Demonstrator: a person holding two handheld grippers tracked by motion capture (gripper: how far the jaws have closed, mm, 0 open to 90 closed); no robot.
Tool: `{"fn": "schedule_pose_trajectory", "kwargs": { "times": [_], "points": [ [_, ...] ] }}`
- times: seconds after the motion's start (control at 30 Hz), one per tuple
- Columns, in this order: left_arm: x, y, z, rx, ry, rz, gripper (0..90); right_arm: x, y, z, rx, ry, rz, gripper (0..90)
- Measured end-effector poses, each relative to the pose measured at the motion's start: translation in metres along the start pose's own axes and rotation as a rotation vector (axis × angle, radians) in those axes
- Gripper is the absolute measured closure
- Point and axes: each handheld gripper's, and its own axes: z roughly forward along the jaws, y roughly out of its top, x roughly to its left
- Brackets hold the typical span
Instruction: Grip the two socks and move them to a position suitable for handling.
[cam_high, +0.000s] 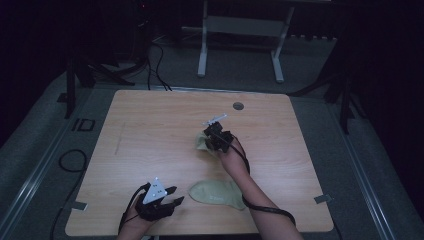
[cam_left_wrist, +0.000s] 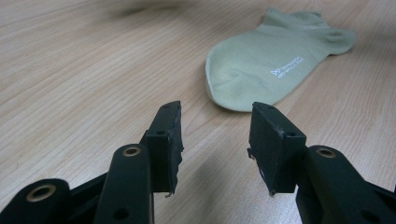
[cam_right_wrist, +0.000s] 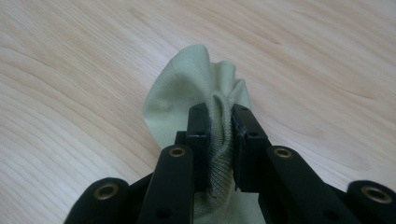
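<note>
Two pale green ankle socks are on the wooden table (cam_high: 150, 125). One sock (cam_high: 216, 193) (cam_left_wrist: 275, 58) lies flat near the front edge, its toe toward my left gripper. My left gripper (cam_high: 173, 195) (cam_left_wrist: 215, 140) rests just left of it, jaws open with nothing between them. At the table's middle my right gripper (cam_high: 209, 141) (cam_right_wrist: 219, 140) is shut on the bunched cuff of the second sock (cam_high: 203, 144) (cam_right_wrist: 191, 88), whose free end hangs down toward the wood beyond the jaws.
A round cable hole (cam_high: 238, 106) sits near the table's far edge. Behind the table stands a white desk frame (cam_high: 240, 40), and cables (cam_high: 70, 160) trail over the grey floor at the left. Bare wood spreads across the table's left half.
</note>
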Motion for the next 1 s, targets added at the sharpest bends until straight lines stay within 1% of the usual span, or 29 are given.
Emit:
{"fn": "schedule_pose_trajectory", "kwargs": {
  "times": [0.07, 0.1, 0.2, 0.3, 0.33, 0.37, 0.47, 0.57, 0.67, 0.7, 0.73, 0.8, 0.83, 0.9, 1.0],
  "points": [
    [0.0, 0.0, 0.001, -0.001, 0.002, 0.001, 53.6, -0.004, -0.003, -0.008, -0.002, -0.022, -0.008, 79.2],
    [0.0, 0.0, 0.001, -0.002, 0.003, 0.001, 53.6, -0.006, -0.005, -0.011, -0.005, -0.023, -0.007, 79.2],
    [0.0, 0.0, 0.001, -0.008, 0.004, -0.005, 53.6, -0.013, -0.014, -0.019, -0.009, -0.018, 0.011, 79.2],
    [-0.001, 0.0, 0.001, -0.004, 0.002, -0.003, 53.6, -0.018, -0.025, -0.02, 0.0, -0.002, 0.031, 79.2],
    [-0.002, 0.001, 0.002, -0.003, 0.0, -0.001, 53.6, -0.018, -0.025, -0.02, 0.0, -0.002, 0.031, 79.2],
    [-0.002, 0.001, 0.002, -0.005, -0.001, 0.001, 53.6, -0.018, -0.033, -0.017, 0.007, 0.009, 0.04, 79.2],
    [-0.003, 0.002, 0.002, -0.006, -0.003, -0.002, 53.6, -0.014, -0.045, -0.009, 0.024, 0.025, 0.039, 79.1],
    [-0.001, 0.001, 0.004, -0.013, -0.019, -0.025, 53.6, -0.01, -0.052, 0.001, 0.038, 0.035, 0.049, 78.3],
    [-0.001, 0.001, 0.004, -0.011, -0.023, -0.026, 53.6, -0.008, -0.054, 0.005, 0.05, 0.034, 0.049, 77.3],
    [-0.001, 0.001, 0.004, -0.01, -0.025, -0.022, 53.6, -0.006, -0.059, 0.014, 0.067, 0.036, 0.053, 71.6],
    [-0.001, 0.001, 0.004, -0.009, -0.024, -0.018, 53.6, -0.004, -0.062, 0.017, 0.06, 0.037, 0.05, 68.4],
    [-0.001, 0.002, 0.006, -0.005, -0.021, -0.011, 53.6, -0.003, -0.063, 0.017, 0.052, 0.052, 0.056, 57.8],
    [-0.002, 0.003, 0.007, -0.004, -0.022, -0.012, 53.6, 0.0, -0.063, 0.018, 0.051, 0.054, 0.05, 53.8],
    [-0.001, 0.003, 0.009, -0.003, -0.022, -0.013, 53.6, 0.004, -0.063, 0.018, 0.053, 0.041, 0.018, 50.1],
    [-0.002, 0.005, 0.012, -0.004, -0.024, -0.012, 53.6, 0.005, -0.062, 0.019, 0.053, 0.041, 0.028, 45.9]
  ]
}}
